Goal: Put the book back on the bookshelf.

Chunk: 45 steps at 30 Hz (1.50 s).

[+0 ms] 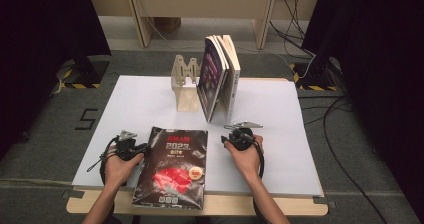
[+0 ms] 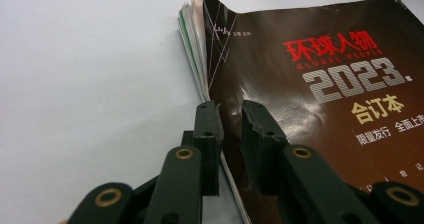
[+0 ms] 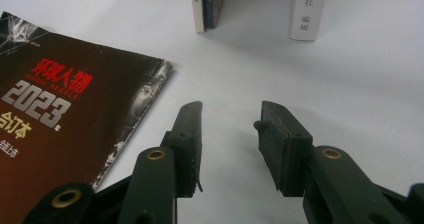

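Setting: white tabletop (image 1: 135, 99) between dark curtains, with cables trailing over the grey floor beyond it.
Magazine: thick black bound volume (image 1: 173, 166) lies flat at my near edge, between my two hands, its bottom edge overhanging the white sheet.
Left tool: my left tool (image 2: 230, 111) sits at the volume's left edge, one jaw outside the fanned pages, the other over the cover; a narrow gap shows between them, so I judge it slightly parted and not yet clamping.
Right tool: my right tool (image 3: 227, 119) hovers open over bare tabletop just right of the magazine, holding nothing.
Handling: I judge it heavy and floppy, its glossy cover slippery; corners are already curled and creased, so pages could tear or slide.
Where to grip: along the spine side or deep over a long edge, both tools sharing the weight.
Writing: red 环球人物, "GLOBAL PEOPLE", silver "2023", gold 合订本.
Backdrop: upright books (image 1: 220, 76) lean against a wooden stand (image 1: 184, 79).
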Each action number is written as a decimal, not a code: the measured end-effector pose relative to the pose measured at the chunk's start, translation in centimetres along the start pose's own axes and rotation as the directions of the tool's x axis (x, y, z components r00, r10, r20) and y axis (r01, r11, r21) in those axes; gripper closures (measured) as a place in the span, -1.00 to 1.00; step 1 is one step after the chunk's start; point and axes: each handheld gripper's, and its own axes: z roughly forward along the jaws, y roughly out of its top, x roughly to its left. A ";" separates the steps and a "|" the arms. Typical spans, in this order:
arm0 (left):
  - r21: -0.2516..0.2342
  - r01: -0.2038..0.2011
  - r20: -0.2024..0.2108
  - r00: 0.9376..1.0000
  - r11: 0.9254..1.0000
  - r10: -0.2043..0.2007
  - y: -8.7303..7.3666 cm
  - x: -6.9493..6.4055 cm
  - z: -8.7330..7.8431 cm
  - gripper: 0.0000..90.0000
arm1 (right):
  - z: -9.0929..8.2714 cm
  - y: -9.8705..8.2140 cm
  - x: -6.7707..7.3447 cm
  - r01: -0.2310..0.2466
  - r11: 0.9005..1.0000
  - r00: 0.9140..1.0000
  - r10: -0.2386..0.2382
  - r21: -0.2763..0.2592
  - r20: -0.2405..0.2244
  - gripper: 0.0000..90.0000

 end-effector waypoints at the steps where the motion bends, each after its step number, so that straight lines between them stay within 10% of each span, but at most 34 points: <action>1: 0.000 0.001 0.007 1.000 1.000 -0.001 0.0 -0.1 0.0 0.71 | 0.0 0.0 0.0 -0.004 1.000 1.000 0.004 -0.002 0.001 0.38; 25: 0.025 -0.040 0.091 0.995 0.999 0.038 -0.5 -3.2 0.3 0.67 | 1.2 0.1 0.7 -0.067 0.996 0.993 0.073 0.061 -0.090 0.34; 45: 0.029 -0.060 0.090 0.994 0.998 0.057 -0.6 -3.6 0.2 0.66 | 1.7 0.4 1.3 -0.109 0.990 0.991 0.116 0.088 -0.071 0.38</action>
